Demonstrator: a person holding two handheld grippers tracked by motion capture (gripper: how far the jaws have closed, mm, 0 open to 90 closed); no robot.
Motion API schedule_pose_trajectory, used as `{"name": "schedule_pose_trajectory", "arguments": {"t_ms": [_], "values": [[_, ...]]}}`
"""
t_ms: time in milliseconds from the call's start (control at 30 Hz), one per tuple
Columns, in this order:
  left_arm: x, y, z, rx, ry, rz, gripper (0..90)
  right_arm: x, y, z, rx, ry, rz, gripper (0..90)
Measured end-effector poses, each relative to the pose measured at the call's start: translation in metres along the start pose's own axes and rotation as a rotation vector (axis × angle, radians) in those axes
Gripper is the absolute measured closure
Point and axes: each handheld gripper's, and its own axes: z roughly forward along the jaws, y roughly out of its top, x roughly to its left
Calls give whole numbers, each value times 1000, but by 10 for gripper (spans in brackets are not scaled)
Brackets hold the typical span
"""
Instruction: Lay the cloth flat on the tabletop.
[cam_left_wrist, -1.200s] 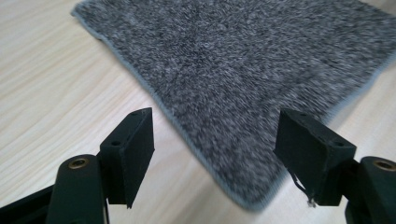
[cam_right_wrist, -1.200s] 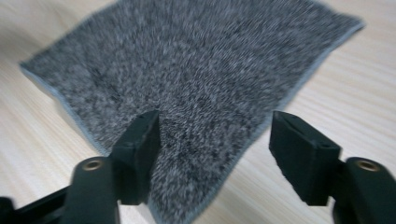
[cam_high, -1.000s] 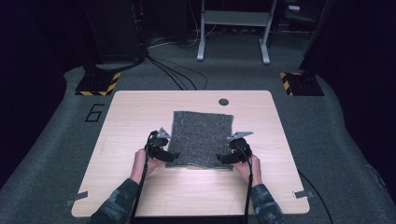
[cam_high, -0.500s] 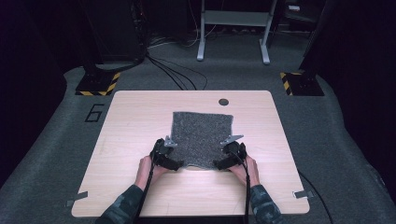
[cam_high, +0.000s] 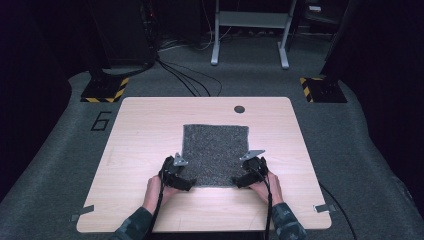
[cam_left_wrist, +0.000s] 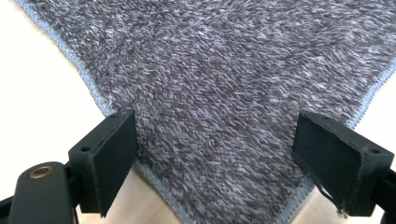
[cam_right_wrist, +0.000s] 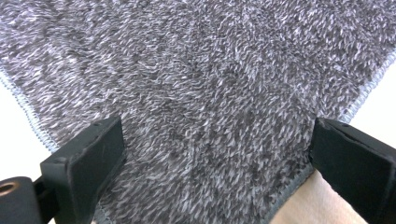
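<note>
A square grey fuzzy cloth (cam_high: 215, 150) lies flat in the middle of the wooden table (cam_high: 145, 125). My left gripper (cam_high: 189, 184) is at its near left corner and my right gripper (cam_high: 237, 182) at its near right corner, both angled inward. In the left gripper view the cloth's corner (cam_left_wrist: 224, 93) lies between the jaws of the left gripper (cam_left_wrist: 217, 133), which stand wide apart and have just been opening. In the right gripper view the jaws of the right gripper (cam_right_wrist: 217, 137) have also just been opening and straddle the cloth's corner (cam_right_wrist: 201, 93) without pressing it.
A small dark round hole (cam_high: 239, 109) sits near the table's far edge. Beyond the table are grey carpet, black cables (cam_high: 185, 80), two bases with yellow-black stripes (cam_high: 105, 91) (cam_high: 320, 87) and a metal frame (cam_high: 250, 22). Bare wood surrounds the cloth.
Both grippers have drawn back toward the cloth's near edge and turned inward onto its corners. The left one moved farther, to the right and nearer.
</note>
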Motion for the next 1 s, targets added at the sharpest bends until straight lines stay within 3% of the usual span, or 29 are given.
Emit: {"name": "schedule_pose_trajectory", "arguments": {"t_ms": [233,467,533,600,700,833,900,1000], "values": [[-11,-6,-4,-13,-4,1,139,5,-8,-6,-4,4,-1,36],[-14,-7,-8,2,-25,8,138,6,-12,-9,-12,6,-3,37],[-11,-7,-13,-18,-30,-15,133,5,-12,-10,-17,20,-5,47],[-6,-7,-19,-40,-38,-50,117,5,-12,-13,-27,34,8,46],[4,-4,-27,-55,-24,-62,113,9,-7,-19,-54,39,7,46],[29,5,-34,-72,1,-86,111,18,1,-22,-67,45,-3,49],[48,13,-33,-72,-4,-124,109,27,10,-22,-80,59,-18,51],[58,18,-31,-67,-5,-142,110,33,15,-21,-82,62,-35,51]]}}
